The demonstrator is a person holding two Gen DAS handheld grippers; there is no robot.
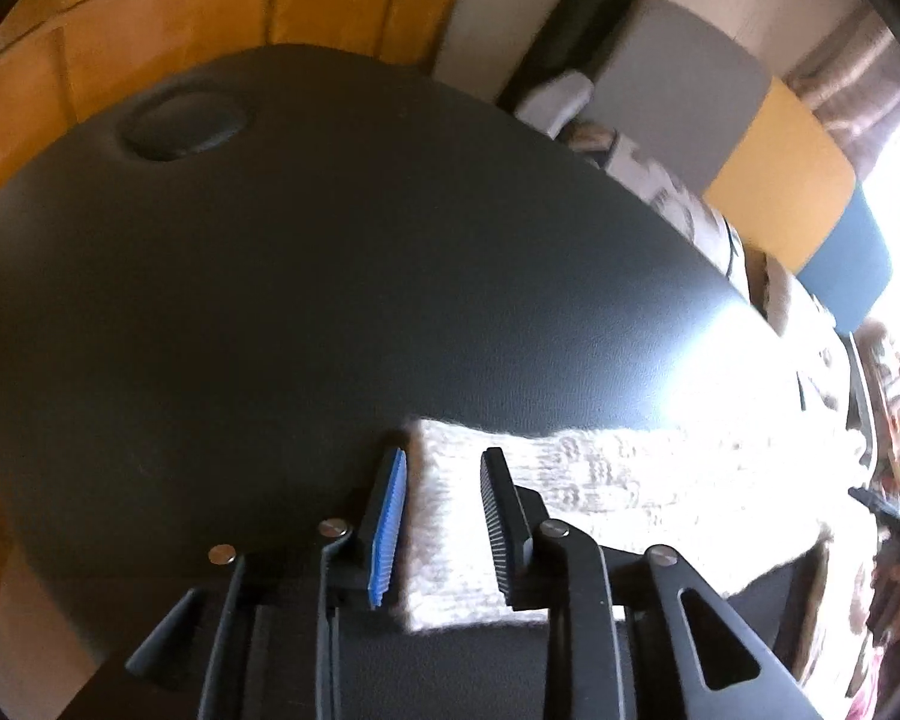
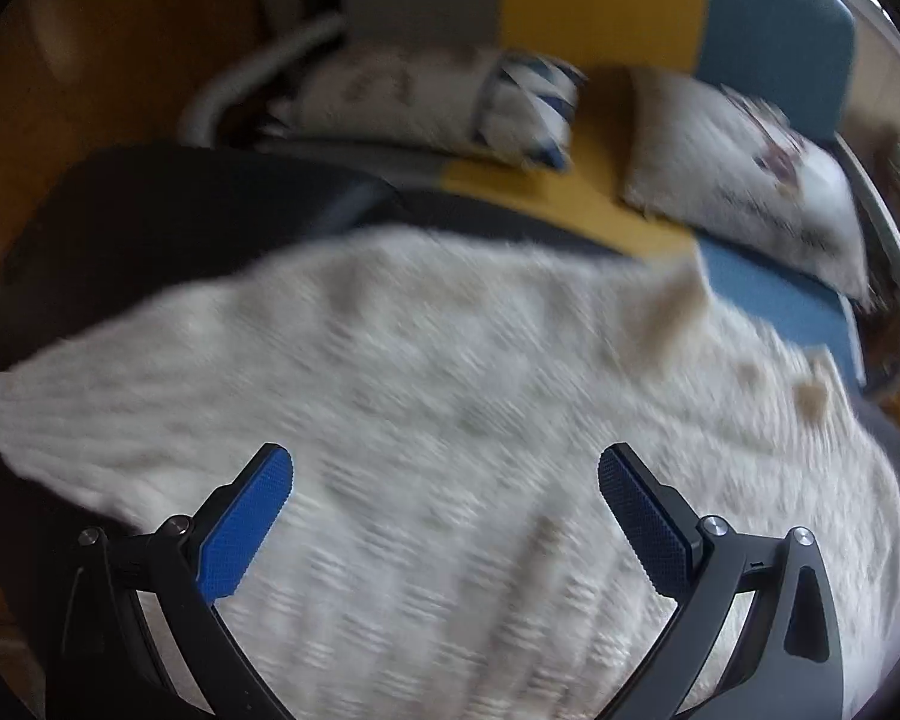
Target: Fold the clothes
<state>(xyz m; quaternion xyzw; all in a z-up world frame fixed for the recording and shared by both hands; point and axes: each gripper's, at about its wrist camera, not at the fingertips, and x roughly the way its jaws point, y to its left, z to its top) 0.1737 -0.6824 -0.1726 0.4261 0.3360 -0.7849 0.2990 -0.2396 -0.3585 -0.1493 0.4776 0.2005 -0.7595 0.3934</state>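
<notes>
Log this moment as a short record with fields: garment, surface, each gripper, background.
garment: cream knit sweater, spread flat
surface: dark padded table
left gripper: jaws part open, astride a strip of the sweater at its edge; pads not seen pressing it
right gripper: jaws wide open above the sweater, holding nothing
background: patterned cushions on a yellow and blue seat
fold: none visible yet
</notes>
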